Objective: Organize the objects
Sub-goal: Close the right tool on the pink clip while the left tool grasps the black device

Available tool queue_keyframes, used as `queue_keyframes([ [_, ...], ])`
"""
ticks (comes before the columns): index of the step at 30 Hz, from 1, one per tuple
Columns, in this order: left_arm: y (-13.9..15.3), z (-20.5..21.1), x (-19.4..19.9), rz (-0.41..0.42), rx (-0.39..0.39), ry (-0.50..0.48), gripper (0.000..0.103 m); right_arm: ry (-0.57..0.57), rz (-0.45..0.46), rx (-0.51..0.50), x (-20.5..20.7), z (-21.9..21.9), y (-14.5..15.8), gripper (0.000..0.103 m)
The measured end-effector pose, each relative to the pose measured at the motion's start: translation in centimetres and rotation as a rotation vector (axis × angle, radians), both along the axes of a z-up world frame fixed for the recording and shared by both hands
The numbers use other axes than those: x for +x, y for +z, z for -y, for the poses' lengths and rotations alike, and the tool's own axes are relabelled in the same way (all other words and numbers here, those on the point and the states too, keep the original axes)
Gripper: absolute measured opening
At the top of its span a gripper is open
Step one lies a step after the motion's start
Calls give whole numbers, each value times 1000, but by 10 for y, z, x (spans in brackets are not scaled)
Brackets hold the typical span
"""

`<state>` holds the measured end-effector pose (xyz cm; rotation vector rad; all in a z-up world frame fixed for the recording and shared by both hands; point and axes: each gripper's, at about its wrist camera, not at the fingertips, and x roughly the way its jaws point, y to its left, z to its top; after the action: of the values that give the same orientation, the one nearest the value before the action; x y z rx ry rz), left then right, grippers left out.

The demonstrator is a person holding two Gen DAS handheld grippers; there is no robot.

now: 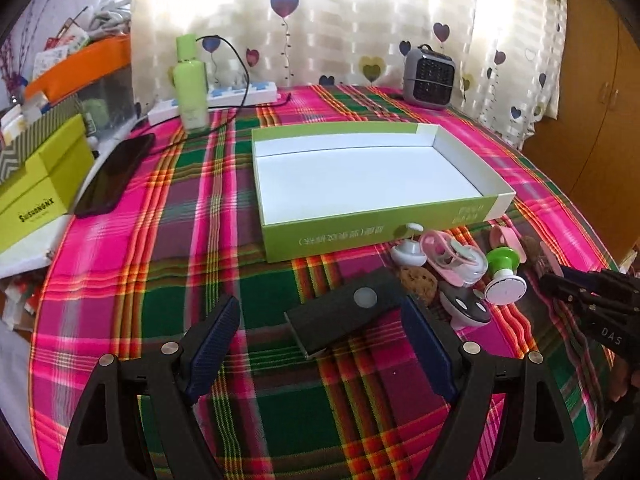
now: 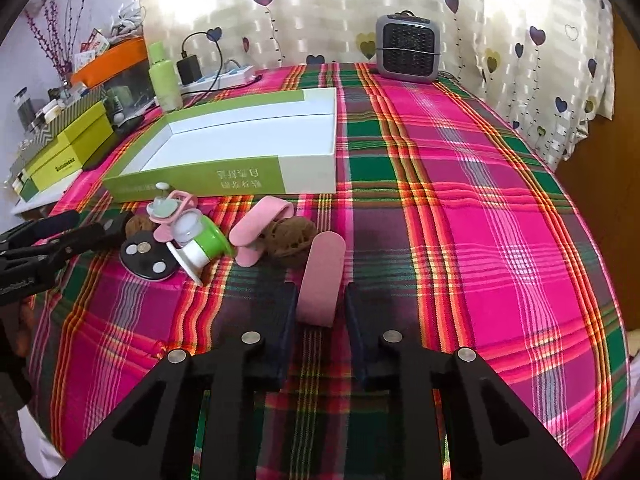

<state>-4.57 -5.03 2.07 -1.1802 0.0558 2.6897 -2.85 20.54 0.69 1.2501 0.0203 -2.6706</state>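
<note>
A shallow green-and-white box (image 1: 340, 236) (image 2: 224, 182) lies empty on the plaid cloth. In front of it is a cluster of small items: a green-and-white spool (image 1: 502, 276) (image 2: 202, 246), a black disc with pale dots (image 1: 466, 304) (image 2: 146, 258), a pink-and-clear clip (image 1: 456, 256) (image 2: 176, 210), walnuts (image 2: 290, 238) and a curved pink piece (image 2: 260, 226). My left gripper (image 1: 320, 312) stands open around a black block with a white dot (image 1: 348, 312), its pads apart from it. My right gripper (image 2: 320, 300) is shut on a flat pink oblong piece (image 2: 322, 276).
A green bottle (image 1: 192, 84), a power strip (image 1: 240, 94) and a phone (image 1: 116, 172) sit at the back left beside stacked boxes (image 1: 40, 184). A small grey heater (image 1: 430, 76) (image 2: 408, 48) stands by the heart-print curtain. The table edge drops away at the right.
</note>
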Motion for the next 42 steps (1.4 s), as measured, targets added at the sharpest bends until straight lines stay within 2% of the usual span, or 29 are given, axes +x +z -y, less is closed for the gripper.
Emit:
queue_keyframes([
  [4,-5,-1,-6,13,-1,-10,83,25,-1,0,2,2,-2,25],
  [9,-8,-3,-4,32,45,-52,83,41,-1,0,3,2,-2,25],
  [22,-3,-18,30,52,99,-139,82,52,-6,2,4,0,-2,25],
  [26,-1,-19,34,20,66,-143,80,49,-8,7,4,0,-3,25],
  [33,-3,-5,12,16,43,-88,76,37,0,11,0,0,-2,25],
  [38,-6,-7,3,11,4,-103,73,46,7,21,-4,4,-2,38],
  [40,-8,-6,-2,21,1,-94,67,52,8,35,-5,7,-2,40],
  [42,-8,-6,-4,24,-3,-97,65,49,8,50,-5,9,-3,40],
])
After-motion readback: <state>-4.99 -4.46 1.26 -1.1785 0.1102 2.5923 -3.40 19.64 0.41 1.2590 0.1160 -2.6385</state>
